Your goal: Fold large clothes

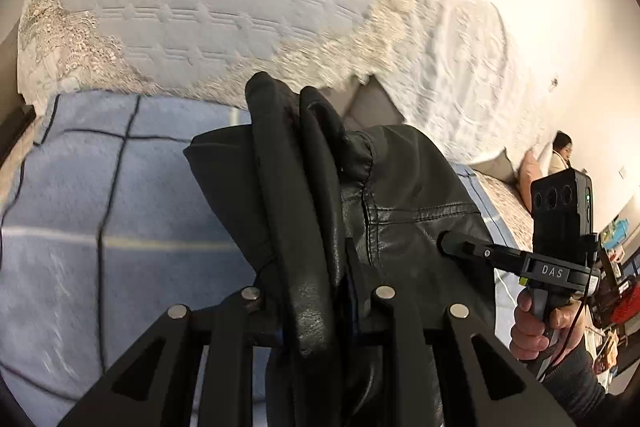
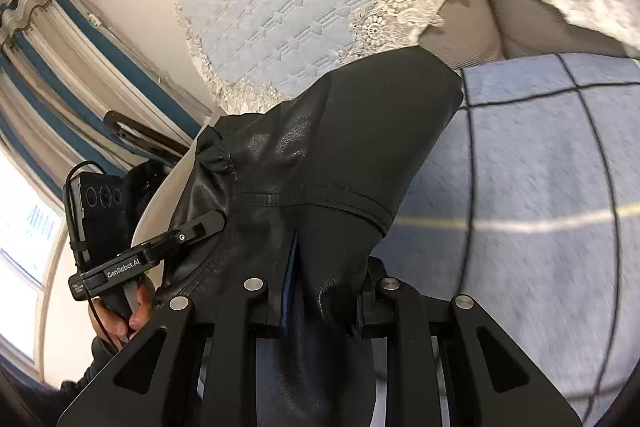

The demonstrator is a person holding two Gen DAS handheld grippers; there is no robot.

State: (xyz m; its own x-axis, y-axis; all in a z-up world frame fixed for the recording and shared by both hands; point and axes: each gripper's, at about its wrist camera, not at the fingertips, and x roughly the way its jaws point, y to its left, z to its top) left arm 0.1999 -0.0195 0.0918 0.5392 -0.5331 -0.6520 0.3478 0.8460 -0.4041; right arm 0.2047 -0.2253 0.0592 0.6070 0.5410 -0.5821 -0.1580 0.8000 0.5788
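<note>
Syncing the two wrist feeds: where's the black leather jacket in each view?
Left wrist: black leather jacket centre and lower centre, pinched in the left tool.
Right wrist: jacket centre, pinched in the right tool.
Shared landmark: blue checked blanket, left in the left view, right in the right view.

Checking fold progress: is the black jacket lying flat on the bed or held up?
Held up. The jacket hangs bunched between the left gripper and right gripper, both clamped on it, above the blue blanket.

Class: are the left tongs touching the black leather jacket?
Touching. The left wrist view shows the left tongs clamped on a thick fold of the jacket.
</note>
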